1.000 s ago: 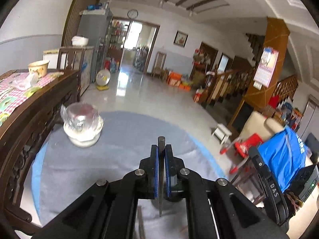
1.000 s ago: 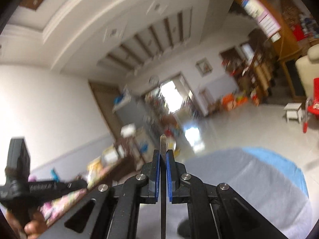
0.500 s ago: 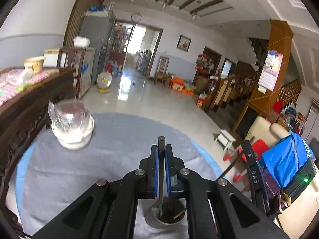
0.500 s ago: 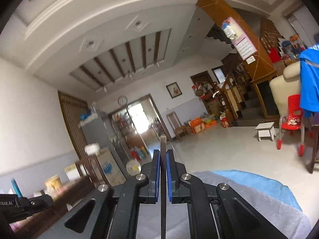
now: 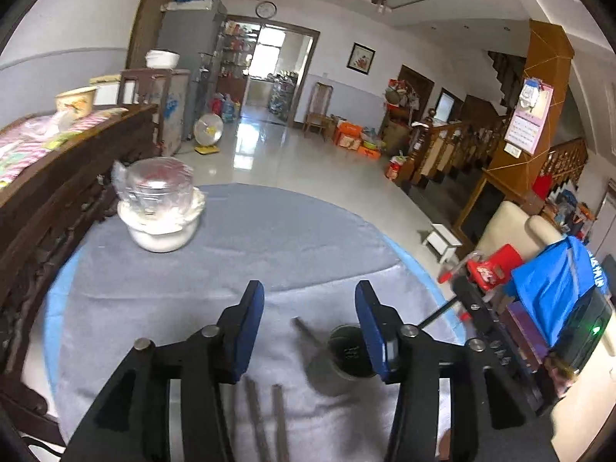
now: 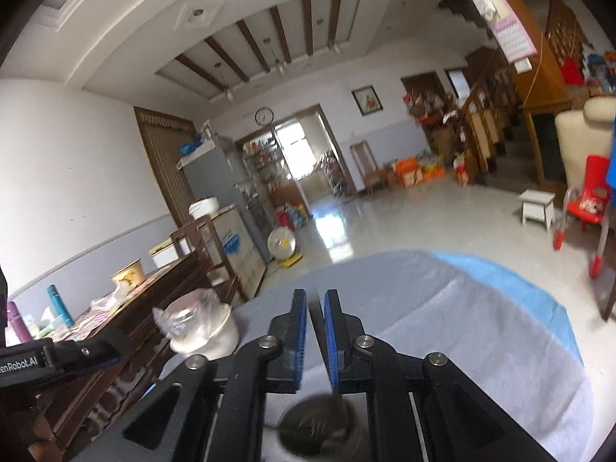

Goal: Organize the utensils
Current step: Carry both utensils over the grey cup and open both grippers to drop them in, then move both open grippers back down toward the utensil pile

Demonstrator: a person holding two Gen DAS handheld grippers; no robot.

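Observation:
A grey metal cup (image 5: 344,362) stands on the grey cloth, with one metal utensil (image 5: 306,331) leaning out of it to the left. My left gripper (image 5: 310,319) is wide open and empty just above the cup. Two more metal utensils (image 5: 269,419) lie on the cloth under it. In the right wrist view my right gripper (image 6: 315,310) is slightly open, directly over the blurred cup (image 6: 317,425). A thin dark utensil (image 6: 325,346) hangs between its jaws and reaches down into the cup.
A white bowl holding a plastic-wrapped glass (image 5: 159,202) stands at the far left of the round table (image 5: 269,238). A dark wooden sideboard (image 5: 57,177) stands close on the left. The right gripper's body (image 5: 496,342) is beside the cup.
My left gripper has opened and let go of its utensil, which now leans in the cup. My right gripper has tilted down over the cup and parted its jaws a little.

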